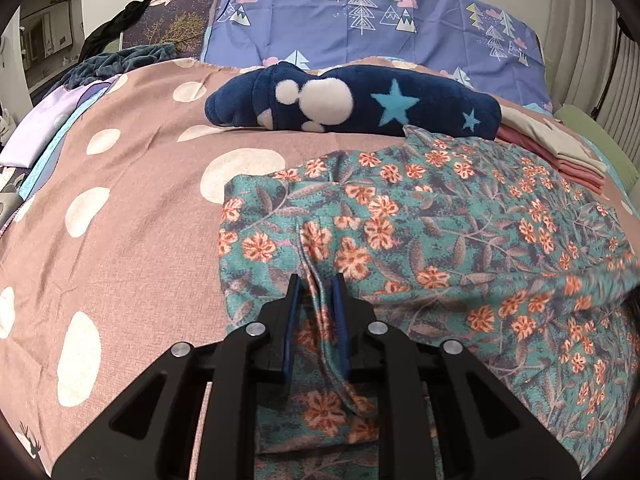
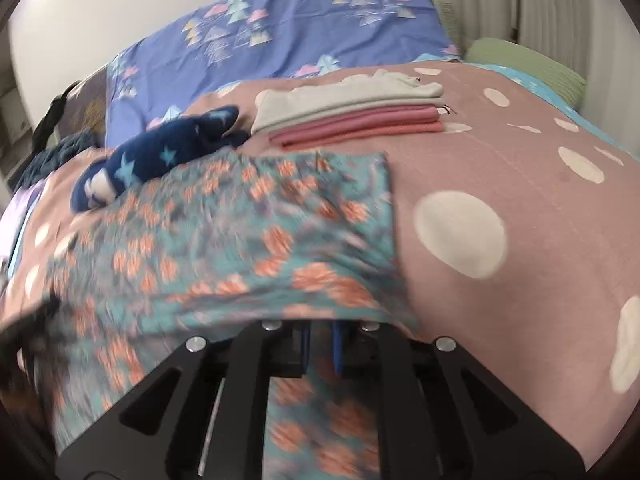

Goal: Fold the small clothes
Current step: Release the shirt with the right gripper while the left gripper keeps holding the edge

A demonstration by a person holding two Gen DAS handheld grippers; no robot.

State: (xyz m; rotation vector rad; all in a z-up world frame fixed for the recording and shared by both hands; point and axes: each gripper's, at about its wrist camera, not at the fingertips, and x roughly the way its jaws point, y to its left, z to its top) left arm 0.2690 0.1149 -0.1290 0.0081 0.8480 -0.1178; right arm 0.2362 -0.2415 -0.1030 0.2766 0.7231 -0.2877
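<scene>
A teal garment with orange flowers (image 1: 432, 232) lies spread on the pink dotted bedspread (image 1: 120, 208). My left gripper (image 1: 317, 284) is shut on a raised fold of this floral garment near its left edge. In the right wrist view the same floral garment (image 2: 240, 232) is blurred by motion and drapes over my right gripper (image 2: 320, 332), whose blue pads pinch the cloth's near edge. The fingertips are hidden under the fabric.
A folded navy plush garment with stars (image 1: 360, 104) lies behind the floral one. A stack of folded grey and pink clothes (image 2: 352, 116) sits at the back right. A purple tree-print pillow (image 1: 360, 20) and a green pillow (image 2: 528, 64) stand beyond.
</scene>
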